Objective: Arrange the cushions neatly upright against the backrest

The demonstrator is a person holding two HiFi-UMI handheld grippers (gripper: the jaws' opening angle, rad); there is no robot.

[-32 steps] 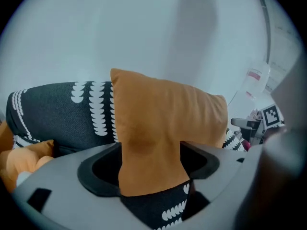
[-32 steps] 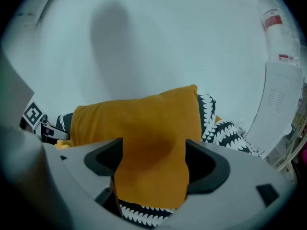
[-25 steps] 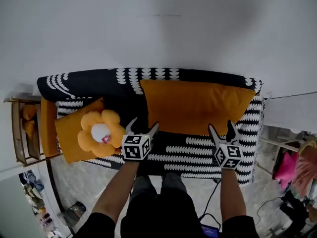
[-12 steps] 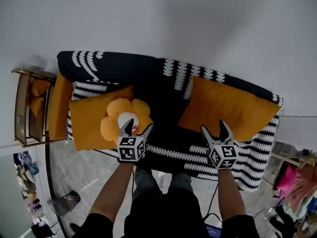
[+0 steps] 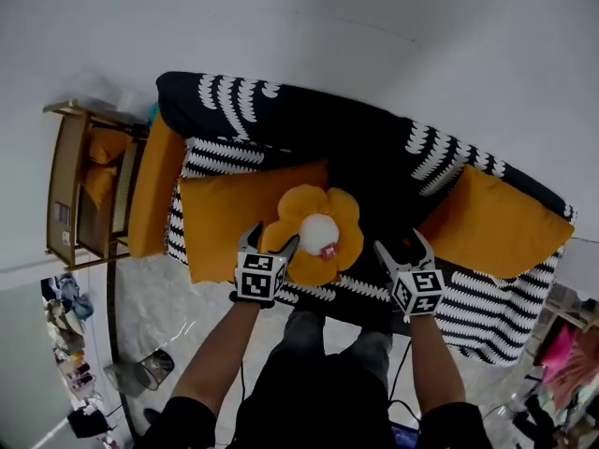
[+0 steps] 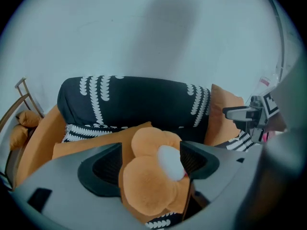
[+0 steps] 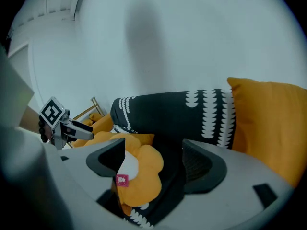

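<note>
The right cushion (image 5: 491, 227) stands against the backrest (image 5: 356, 143). The flat cushion (image 5: 225, 213) lies under the flower pillow (image 5: 314, 237) (both, I judge, want propping). The left gripper (image 5: 271, 236) and right gripper (image 5: 401, 243) hover with jaws spread, empty.

The sofa's black cover with white scallop print (image 5: 356, 148) is woven cloth, matt and slightly coarse. The flat orange rectangular cushion at the left (image 5: 220, 213) and the upright orange rectangular cushion at the far right (image 5: 496, 227) are smooth, matt fabric. The orange flower-shaped plush cushion (image 5: 309, 262) has a soft, fuzzy pile, a white fleecy centre and a small pink cloth tag (image 7: 121, 179). The left tongs (image 6: 151, 162) and right tongs (image 7: 153, 164) are grey matt plastic with black ribbed pads (image 6: 103, 169). The light brown slatted shelf at the left (image 5: 58, 190) looks like wood. The pale marbled floor (image 5: 159, 316) is glossy. The white wall (image 5: 328, 26) is smooth and matt.
</note>
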